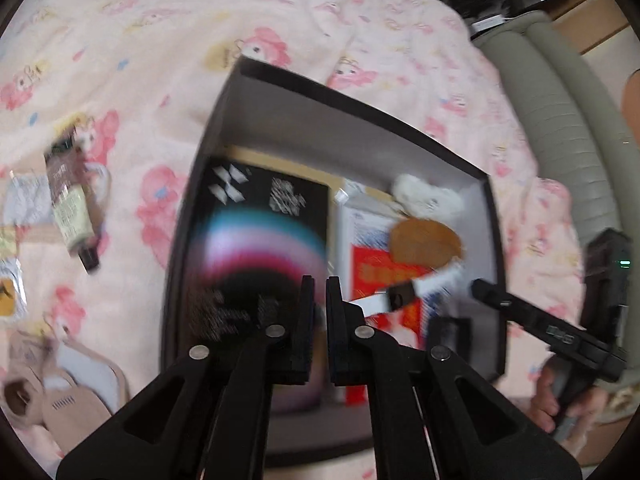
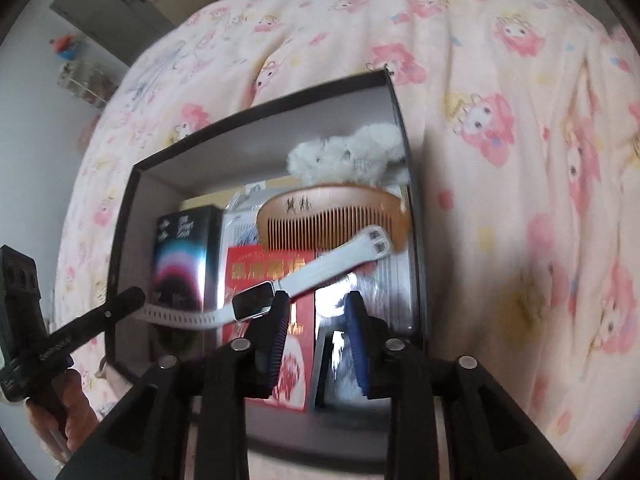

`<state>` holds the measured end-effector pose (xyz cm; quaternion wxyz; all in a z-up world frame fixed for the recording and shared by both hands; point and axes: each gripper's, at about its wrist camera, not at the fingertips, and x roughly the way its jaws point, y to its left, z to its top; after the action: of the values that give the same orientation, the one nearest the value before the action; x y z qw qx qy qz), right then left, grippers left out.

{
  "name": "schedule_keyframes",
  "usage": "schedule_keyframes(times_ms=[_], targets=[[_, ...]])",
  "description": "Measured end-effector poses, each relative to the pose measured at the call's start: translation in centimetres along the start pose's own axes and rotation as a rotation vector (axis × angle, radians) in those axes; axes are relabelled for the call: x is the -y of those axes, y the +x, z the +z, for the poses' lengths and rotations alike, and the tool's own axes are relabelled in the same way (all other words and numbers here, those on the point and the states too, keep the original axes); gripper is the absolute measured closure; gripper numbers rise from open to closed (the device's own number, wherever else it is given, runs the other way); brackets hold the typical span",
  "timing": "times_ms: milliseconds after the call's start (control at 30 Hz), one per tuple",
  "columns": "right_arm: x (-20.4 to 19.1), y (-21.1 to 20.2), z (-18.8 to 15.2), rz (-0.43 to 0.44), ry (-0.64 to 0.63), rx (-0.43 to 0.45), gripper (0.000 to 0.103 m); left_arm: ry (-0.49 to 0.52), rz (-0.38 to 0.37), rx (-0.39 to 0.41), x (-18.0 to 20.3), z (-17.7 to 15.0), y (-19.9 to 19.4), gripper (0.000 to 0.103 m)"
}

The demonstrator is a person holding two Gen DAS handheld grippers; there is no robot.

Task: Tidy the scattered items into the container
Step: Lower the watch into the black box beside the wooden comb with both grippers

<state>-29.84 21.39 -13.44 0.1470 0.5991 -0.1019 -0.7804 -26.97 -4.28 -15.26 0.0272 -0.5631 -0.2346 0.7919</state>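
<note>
A dark open box lies on a pink bedspread. Inside are a black carton with a coloured arc, a red packet, a wooden comb and a white fluffy item. A white watch lies slanted over them, its face just outside my right gripper's left finger. My right gripper is open above the box with nothing between its pads. My left gripper is shut and empty.
Left of the box on the bedspread lie a cream tube, several small packets and beige pieces. A grey padded edge runs along the right. A wall and cupboards stand beyond the bed.
</note>
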Motion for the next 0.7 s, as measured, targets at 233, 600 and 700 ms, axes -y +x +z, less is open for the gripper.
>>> schedule_keyframes(times_ms=[233,600,700], targets=[[-2.3,-0.4,1.2,-0.036,-0.199,0.141,0.075,-0.008,0.097,0.173,0.3,1.0,-2.1,0.099],[-1.7,4.3,-0.1,-0.015,-0.184,-0.068,0.077,0.093,-0.034,-0.091,5.9,-0.3,6.5,0.099],[-1.8,4.6,-0.9,-0.011,-0.200,-0.096,0.077,0.085,-0.053,-0.123,5.6,-0.5,7.2,0.099]])
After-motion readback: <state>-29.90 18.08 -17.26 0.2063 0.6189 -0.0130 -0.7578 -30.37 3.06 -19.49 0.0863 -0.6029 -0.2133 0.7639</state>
